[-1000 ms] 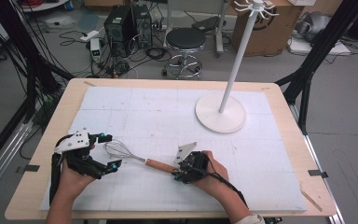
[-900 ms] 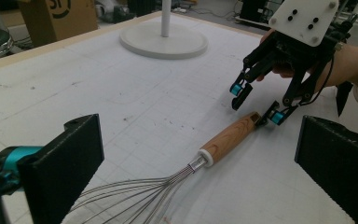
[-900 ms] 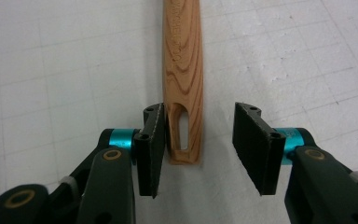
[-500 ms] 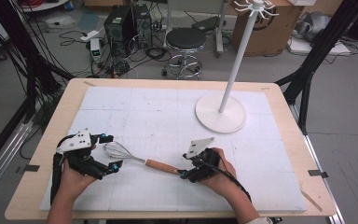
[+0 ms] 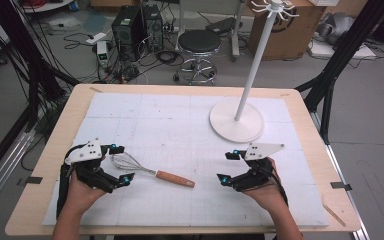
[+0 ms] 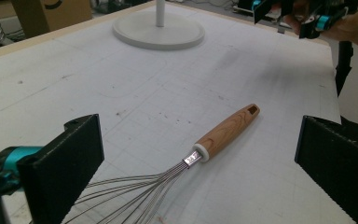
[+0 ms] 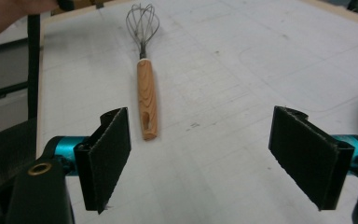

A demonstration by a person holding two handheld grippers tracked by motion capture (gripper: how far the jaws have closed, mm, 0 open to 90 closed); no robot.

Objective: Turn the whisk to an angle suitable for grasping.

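Note:
A wire whisk (image 5: pixel 150 172) with a wooden handle (image 5: pixel 175 178) lies flat on the white mat. In the left gripper view its handle (image 6: pixel 226 130) points away. My left gripper (image 5: pixel 121 164) is open, and the whisk's wire head (image 6: pixel 135 196) sits between its jaws without either pad touching it. To the right, my right gripper (image 5: pixel 227 166) is a little way off from the handle's end. Its jaws have just been opening and now stand open with nothing between them. In the right gripper view the whisk (image 7: pixel 147 93) lies ahead, left of centre.
A white stand with a round base (image 5: pixel 236 122) and a tall pole rises at the back right of the mat (image 5: pixel 180 125); its base (image 6: pixel 158 30) also shows in the left gripper view. The wooden table edge (image 5: pixel 345 210) frames the mat. A stool (image 5: pixel 199 42) and cables lie beyond the table.
My right gripper has drawn away to the right from the whisk's handle and its jaws have opened. The whisk stays on the mat. The left gripper has not moved.

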